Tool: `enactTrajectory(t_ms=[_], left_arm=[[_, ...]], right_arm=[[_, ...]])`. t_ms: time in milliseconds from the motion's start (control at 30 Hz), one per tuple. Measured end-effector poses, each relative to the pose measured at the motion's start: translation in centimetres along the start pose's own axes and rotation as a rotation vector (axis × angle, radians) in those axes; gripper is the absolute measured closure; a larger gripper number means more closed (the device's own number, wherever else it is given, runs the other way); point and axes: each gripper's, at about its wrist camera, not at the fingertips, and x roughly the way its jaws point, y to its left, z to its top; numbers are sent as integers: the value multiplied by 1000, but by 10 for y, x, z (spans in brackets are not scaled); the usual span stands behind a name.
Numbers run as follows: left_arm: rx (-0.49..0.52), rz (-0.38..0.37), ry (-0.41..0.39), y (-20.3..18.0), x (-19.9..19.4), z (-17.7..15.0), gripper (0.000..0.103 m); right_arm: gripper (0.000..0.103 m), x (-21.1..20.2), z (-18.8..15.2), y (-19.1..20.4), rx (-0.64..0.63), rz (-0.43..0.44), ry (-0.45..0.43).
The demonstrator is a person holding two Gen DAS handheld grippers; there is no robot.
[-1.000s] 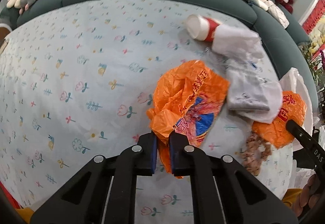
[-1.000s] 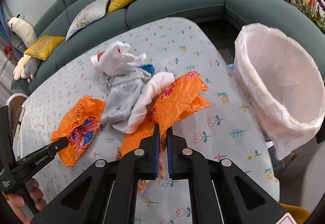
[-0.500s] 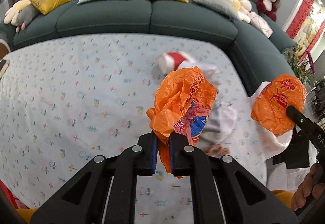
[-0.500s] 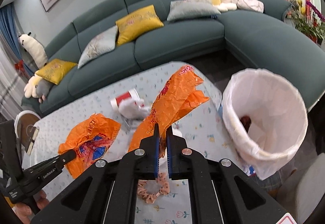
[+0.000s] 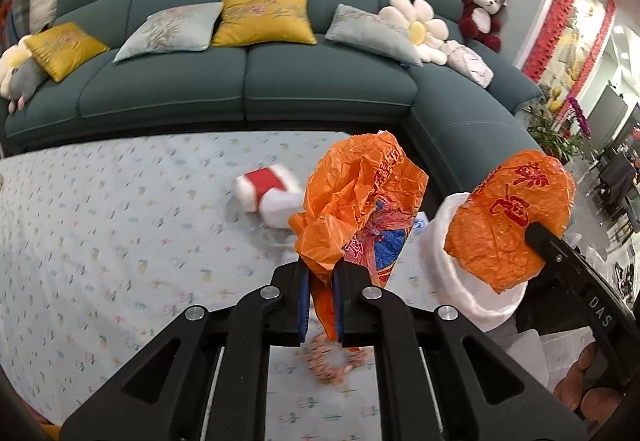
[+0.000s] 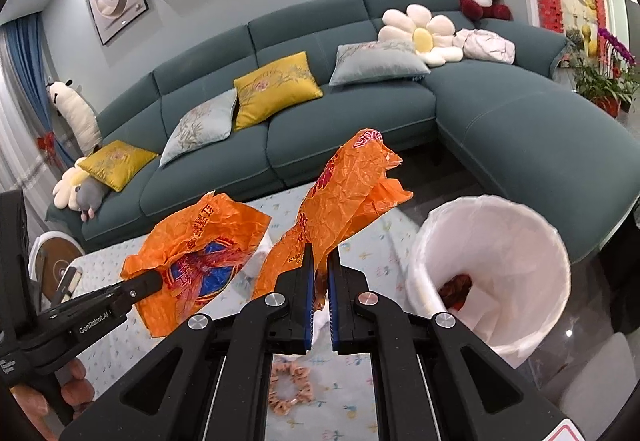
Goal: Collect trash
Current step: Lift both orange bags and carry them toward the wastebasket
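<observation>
Left wrist: both orange bags [image 5: 360, 209] higher off table [image 5: 100, 241].

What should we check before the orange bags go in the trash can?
1. Left gripper pinching its orange bag with the blue print: ok.
2. Right gripper pinching the plain orange bag: ok.
3. Both bags lifted off the table: ok.
4. Trash can open with room inside: ok, only a little at the bottom.
5. Right bag directly over the can's opening: not ok in the right wrist view, it hangs left of the rim.
6. Bags clear of each other: cannot tell.
</observation>
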Motion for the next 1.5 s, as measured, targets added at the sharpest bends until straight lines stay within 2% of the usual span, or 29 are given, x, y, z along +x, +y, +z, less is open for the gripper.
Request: enactTrajectory(t_ms=[300,633,933,1333,1433,1500], left_arm=[[60,-50,-4,-53,6,10,94],[139,-103,27,-113,24,6,94],[190,-141,61,-153,45,3,94],[242,-159,98,-191,70,-4,94],[251,-156,100,-198,74,-4,91],[249,-156,99,-202,77,-3,81]], right_arm=[[97,-16,10,-38,30,-57,-35],[97,-22,11,-94,81,-123,-40],[97,-22,5,-135,124,-167,-34],[97,-10,1,-165,151,-194,-8],[92,-5,3,-171,149,-198,-3],[89,-5,3,-172,148,-204,-5]])
